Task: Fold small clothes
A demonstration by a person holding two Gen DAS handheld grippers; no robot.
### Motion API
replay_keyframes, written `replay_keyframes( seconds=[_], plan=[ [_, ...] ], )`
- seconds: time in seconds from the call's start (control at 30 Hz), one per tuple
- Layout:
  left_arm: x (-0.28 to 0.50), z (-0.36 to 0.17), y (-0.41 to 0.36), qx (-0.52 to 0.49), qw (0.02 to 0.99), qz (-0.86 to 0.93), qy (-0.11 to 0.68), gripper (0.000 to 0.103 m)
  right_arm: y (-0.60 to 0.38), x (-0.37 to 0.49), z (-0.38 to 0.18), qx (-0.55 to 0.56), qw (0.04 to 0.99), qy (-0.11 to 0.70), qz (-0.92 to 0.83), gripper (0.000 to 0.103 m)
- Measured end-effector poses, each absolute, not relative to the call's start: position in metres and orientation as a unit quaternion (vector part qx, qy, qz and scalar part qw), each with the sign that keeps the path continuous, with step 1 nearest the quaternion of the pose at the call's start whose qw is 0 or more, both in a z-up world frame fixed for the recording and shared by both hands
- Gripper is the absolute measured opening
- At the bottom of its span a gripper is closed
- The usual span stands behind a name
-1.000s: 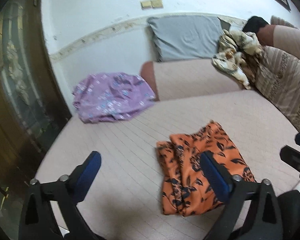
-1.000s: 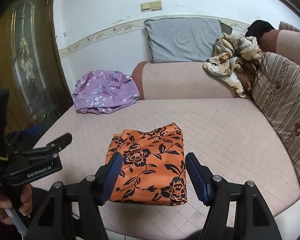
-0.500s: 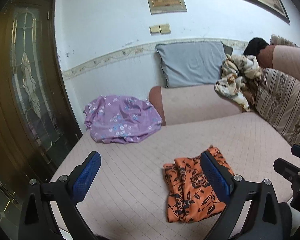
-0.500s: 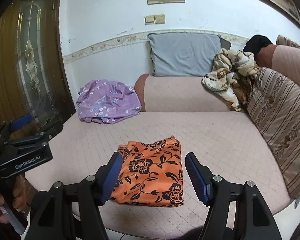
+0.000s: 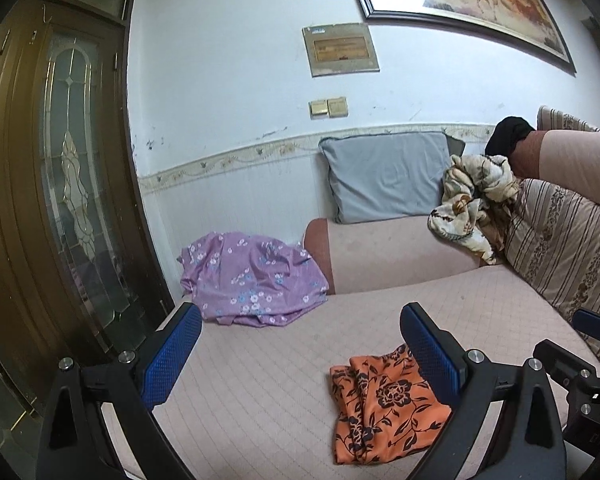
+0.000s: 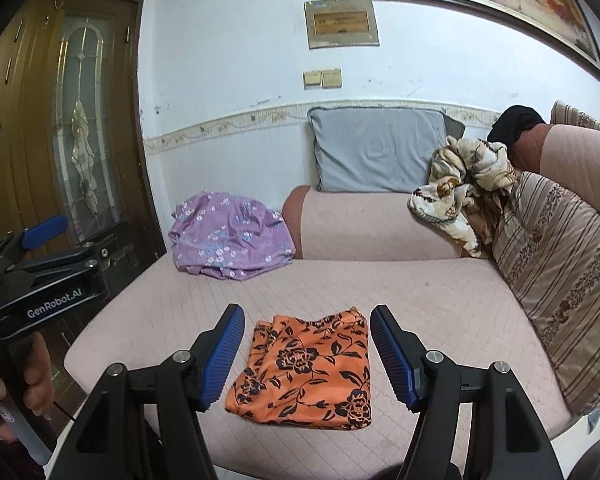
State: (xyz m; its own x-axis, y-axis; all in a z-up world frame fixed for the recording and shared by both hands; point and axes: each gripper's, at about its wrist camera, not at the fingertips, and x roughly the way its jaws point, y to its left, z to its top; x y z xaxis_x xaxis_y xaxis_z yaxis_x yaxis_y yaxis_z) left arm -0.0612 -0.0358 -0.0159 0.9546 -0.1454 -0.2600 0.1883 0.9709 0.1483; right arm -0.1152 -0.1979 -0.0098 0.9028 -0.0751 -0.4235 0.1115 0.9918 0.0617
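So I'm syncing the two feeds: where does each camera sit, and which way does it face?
Left wrist: on the left gripper, facing the sofa; its open fingers and the right gripper's edge show.
Right wrist: on the right gripper, above the orange floral garment; the left hand shows.
Shared: garment, purple cloth, grey pillow.

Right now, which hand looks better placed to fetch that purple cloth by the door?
Probably the left tool: it sits open on the side nearer the purple cloth. The right tool, also open, faces the folded orange cloth.
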Motion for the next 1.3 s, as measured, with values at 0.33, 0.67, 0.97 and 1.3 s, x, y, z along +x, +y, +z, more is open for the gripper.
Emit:
replay_keyframes(
  seconds=[0.33, 0.67, 0.97, 1.3],
  plan=[
    [-0.061, -0.007, -0.04, 0.085, 0.986, -0.081, 0.119, 0.103, -0.192, -0.112, -0.001, 0.047, 0.977, 0.204, -0.032, 0.07],
    [-0.04, -0.028, -0.037, 0.091, 0.981, -0.073, 0.157, 0.103, -0.188, -0.09, -0.018, 0.035, 0.974, 0.222, -0.03, 0.07],
    [-0.008, -0.051, -0.029, 0.086, 0.975, -0.064, 0.193, 0.103, -0.178, -0.057, -0.038, 0.015, 0.968, 0.249, -0.032, 0.07],
    [0.001, -0.064, -0.038, 0.094, 0.97, -0.077, 0.211, 0.103, -0.186, -0.046, -0.054, 0.02, 0.963, 0.266, -0.04, 0.07]
  ],
)
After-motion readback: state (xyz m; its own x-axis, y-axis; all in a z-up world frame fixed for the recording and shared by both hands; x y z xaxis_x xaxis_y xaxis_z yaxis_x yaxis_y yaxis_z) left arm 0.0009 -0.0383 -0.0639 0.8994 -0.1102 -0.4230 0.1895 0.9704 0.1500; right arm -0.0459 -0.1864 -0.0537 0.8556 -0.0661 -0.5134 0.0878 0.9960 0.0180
